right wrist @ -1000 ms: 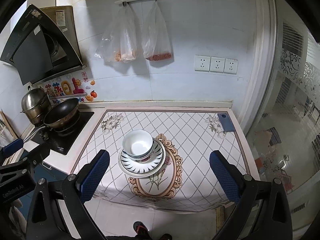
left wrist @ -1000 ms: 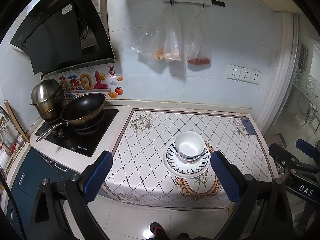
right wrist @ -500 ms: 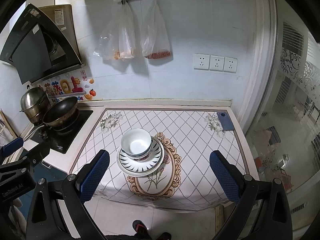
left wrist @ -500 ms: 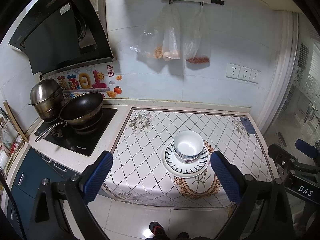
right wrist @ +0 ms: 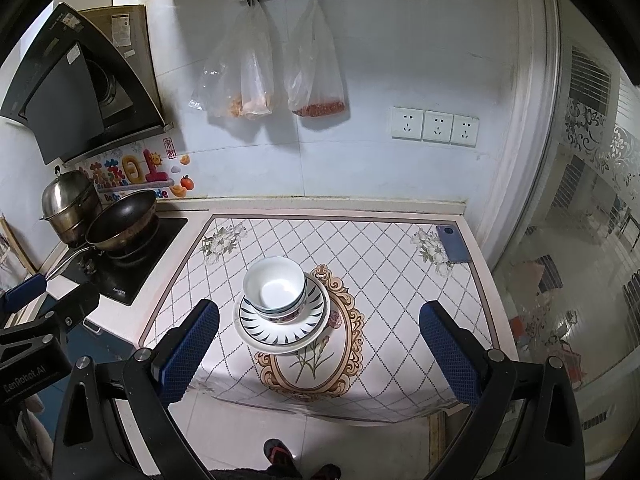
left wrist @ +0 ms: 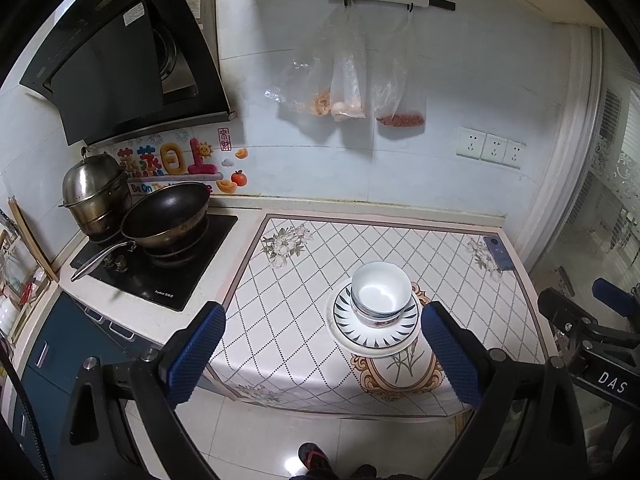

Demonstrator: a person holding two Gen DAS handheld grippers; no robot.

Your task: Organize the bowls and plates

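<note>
A stack of white bowls (left wrist: 381, 293) sits on a stack of blue-striped plates (left wrist: 374, 330) on the patterned counter mat (left wrist: 304, 288). The same bowls (right wrist: 275, 288) and plates (right wrist: 282, 326) show in the right wrist view. My left gripper (left wrist: 324, 354) is open and empty, held high and back from the counter's front edge. My right gripper (right wrist: 318, 354) is open and empty too, also high and back from the counter. The right gripper also shows at the right edge of the left wrist view (left wrist: 592, 328).
A black wok (left wrist: 166, 216) and a steel pot (left wrist: 96, 196) stand on the stove at the left. A blue phone (left wrist: 498, 252) lies at the mat's far right corner. Plastic bags (left wrist: 348, 76) hang on the wall. The floor and my shoes (left wrist: 316, 458) lie below.
Both grippers have drawn slightly back and up from the counter; the bowls and plates look a little smaller and farther. Nothing on the counter has moved.
</note>
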